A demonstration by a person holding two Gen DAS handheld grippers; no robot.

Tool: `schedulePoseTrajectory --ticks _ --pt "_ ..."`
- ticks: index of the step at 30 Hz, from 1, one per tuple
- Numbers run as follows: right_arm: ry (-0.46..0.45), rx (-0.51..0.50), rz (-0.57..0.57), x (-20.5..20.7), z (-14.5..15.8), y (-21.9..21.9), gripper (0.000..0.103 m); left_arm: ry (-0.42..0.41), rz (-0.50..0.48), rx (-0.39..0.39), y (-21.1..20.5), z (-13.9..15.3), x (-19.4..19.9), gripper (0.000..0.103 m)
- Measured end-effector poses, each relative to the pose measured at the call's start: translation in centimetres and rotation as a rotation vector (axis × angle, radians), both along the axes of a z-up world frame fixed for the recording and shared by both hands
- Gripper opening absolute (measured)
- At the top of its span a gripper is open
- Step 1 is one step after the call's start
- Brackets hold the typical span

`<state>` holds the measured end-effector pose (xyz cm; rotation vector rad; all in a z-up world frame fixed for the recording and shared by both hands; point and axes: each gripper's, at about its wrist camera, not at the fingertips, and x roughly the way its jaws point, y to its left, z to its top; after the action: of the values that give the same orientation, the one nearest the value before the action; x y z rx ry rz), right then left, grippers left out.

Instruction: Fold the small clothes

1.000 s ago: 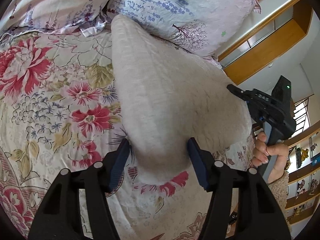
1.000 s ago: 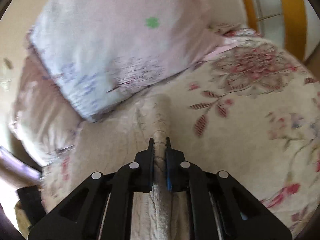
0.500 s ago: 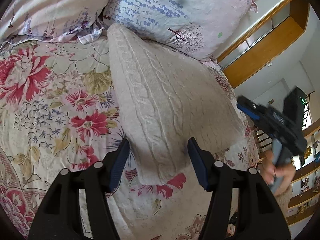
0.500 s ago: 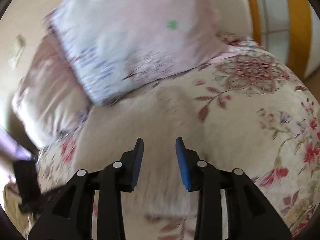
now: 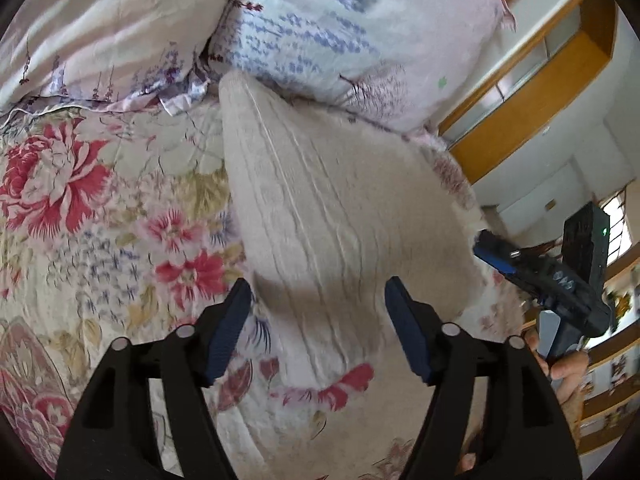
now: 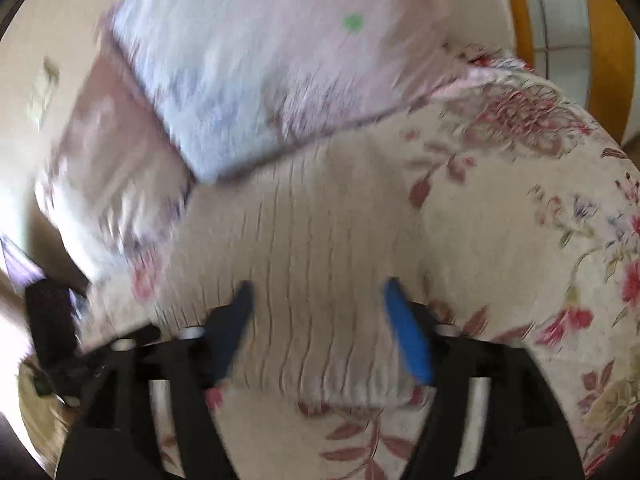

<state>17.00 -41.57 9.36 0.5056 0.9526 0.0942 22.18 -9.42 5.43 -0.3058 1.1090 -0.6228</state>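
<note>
The beige knit garment [image 5: 332, 216] lies flat on your floral bedspread [image 5: 100, 208], its far edge touching the lavender-print pillow [image 5: 360, 28]. Your left gripper [image 5: 318, 328] hangs over its near end, jaws spread, holding nothing. Your right gripper [image 6: 316, 328], blurred, has jaws spread too.

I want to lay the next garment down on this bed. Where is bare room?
Bare quilt lies left of the sweater, below the pillows. More quilt shows right of the sweater in the right view. The head end is crowded: sweater against pillows.
</note>
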Motion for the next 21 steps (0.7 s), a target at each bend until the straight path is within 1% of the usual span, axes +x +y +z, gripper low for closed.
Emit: schedulePoseTrajectory --ticks 1,2,4,5,7,9,11,13,16,17,19,21 --pt "-0.003 0.027 -0.016 0.4 0.2 -0.9 0.085 0.015 0.004 -0.016 0.1 0.0 0.6 0.072" --pt "0.005 0.076 -0.029 1.2 0.2 -2.1 0.086 0.029 0.011 -0.029 0.3 -0.1 1.2 0.072" --pt "0.034 0.145 -0.040 2.3 -0.2 -3.2 0.087 0.070 0.028 -0.060 0.5 -0.4 2.7 0.073" --pt "0.064 0.201 -0.047 3.2 -0.9 -4.1 0.087 0.089 0.035 -0.073 0.6 -0.6 3.4 0.073" --pt "0.114 0.250 -0.049 4.3 -1.8 -4.9 0.087 0.133 0.055 -0.100 0.8 -1.2 4.8 0.073" --pt "0.160 0.285 -0.039 5.4 -2.8 -5.4 0.087 0.163 0.058 -0.131 0.7 -1.5 5.9 0.073" --pt "0.201 0.325 -0.019 6.4 -3.8 -5.6 0.087 0.175 0.045 -0.150 0.3 -1.7 6.6 0.073" --pt "0.239 0.341 -0.016 7.0 -4.8 -5.8 0.087 0.174 0.040 -0.136 -0.1 -1.9 7.3 0.073" --pt "0.276 0.358 -0.005 7.6 -6.0 -6.1 0.087 0.190 0.037 -0.134 -0.6 -2.5 8.1 0.072" --pt "0.259 0.385 -0.002 7.7 -6.1 -6.3 0.087 0.196 0.035 -0.136 -0.7 -2.8 8.3 0.071" --pt "0.263 0.424 0.023 7.8 -6.4 -6.1 0.087 0.220 0.035 -0.154 -1.6 -3.7 9.3 0.070" --pt "0.255 0.427 0.060 8.0 -6.5 -5.7 0.087 0.235 0.035 -0.172 -1.8 -4.2 9.6 0.070"
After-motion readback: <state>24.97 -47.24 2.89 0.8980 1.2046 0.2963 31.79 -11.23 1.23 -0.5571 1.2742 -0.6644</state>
